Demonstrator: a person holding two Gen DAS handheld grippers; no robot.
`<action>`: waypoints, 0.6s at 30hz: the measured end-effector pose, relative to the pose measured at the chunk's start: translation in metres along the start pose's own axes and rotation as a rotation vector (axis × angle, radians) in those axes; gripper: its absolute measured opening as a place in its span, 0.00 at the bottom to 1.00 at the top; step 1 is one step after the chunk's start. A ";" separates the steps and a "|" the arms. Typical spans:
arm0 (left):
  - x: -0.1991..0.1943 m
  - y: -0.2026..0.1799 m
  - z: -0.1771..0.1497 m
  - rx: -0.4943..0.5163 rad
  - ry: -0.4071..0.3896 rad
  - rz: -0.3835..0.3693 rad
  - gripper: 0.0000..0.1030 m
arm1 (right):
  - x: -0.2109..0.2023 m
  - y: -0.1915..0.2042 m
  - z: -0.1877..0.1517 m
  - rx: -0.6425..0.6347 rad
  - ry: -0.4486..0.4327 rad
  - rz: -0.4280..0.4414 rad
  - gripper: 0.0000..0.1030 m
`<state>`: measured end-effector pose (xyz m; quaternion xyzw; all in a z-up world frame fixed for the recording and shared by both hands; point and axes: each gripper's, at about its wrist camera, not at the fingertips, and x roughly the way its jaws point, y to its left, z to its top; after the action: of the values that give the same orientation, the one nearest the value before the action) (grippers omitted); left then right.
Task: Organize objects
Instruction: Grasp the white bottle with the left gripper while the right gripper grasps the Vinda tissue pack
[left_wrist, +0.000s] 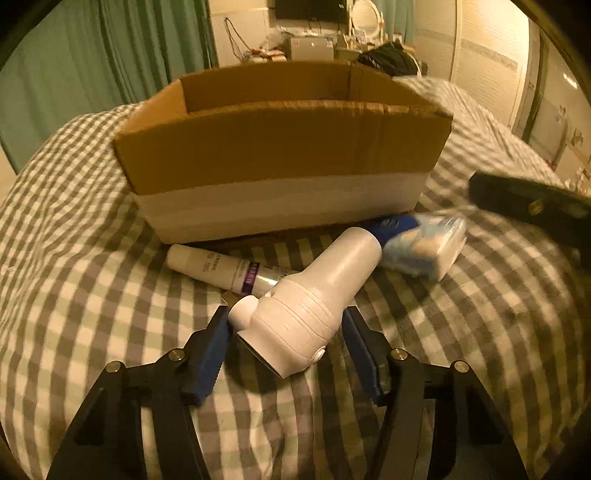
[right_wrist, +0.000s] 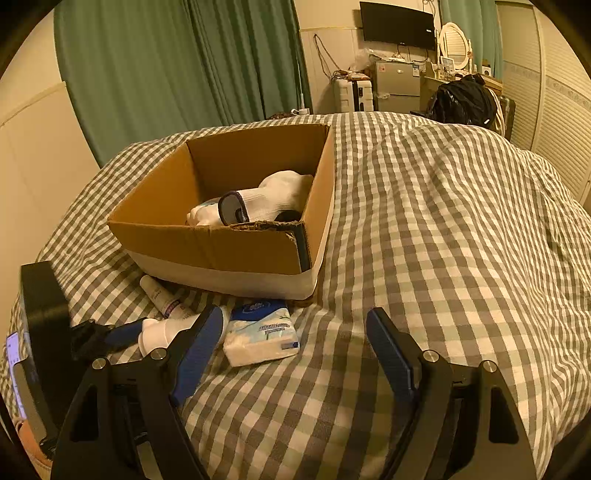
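An open cardboard box stands on the checked bed; in the right wrist view the box holds white socks. A white bottle lies in front of it, between the fingers of my open left gripper; the left pad touches its cap. A white tube and a tissue pack lie beside it. My right gripper is open and empty, just right of the tissue pack. The bottle and tube also show there.
The bed is covered by a grey-white checked quilt. Green curtains hang behind. A small fridge, suitcase and black bag stand beyond the bed. The right gripper's body shows in the left wrist view.
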<state>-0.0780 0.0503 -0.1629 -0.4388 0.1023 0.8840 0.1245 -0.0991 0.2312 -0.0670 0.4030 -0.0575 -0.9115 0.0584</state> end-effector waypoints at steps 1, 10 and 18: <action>-0.004 0.002 -0.001 -0.004 -0.009 0.010 0.61 | 0.001 0.001 0.000 -0.003 0.003 -0.002 0.78; -0.033 0.046 0.002 -0.143 -0.066 0.125 0.60 | 0.022 0.022 -0.002 -0.090 0.082 0.015 0.78; -0.034 0.052 -0.007 -0.141 -0.066 0.135 0.60 | 0.063 0.054 -0.013 -0.244 0.206 -0.033 0.78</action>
<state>-0.0689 -0.0051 -0.1356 -0.4091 0.0651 0.9094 0.0367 -0.1285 0.1671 -0.1134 0.4853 0.0666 -0.8664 0.0974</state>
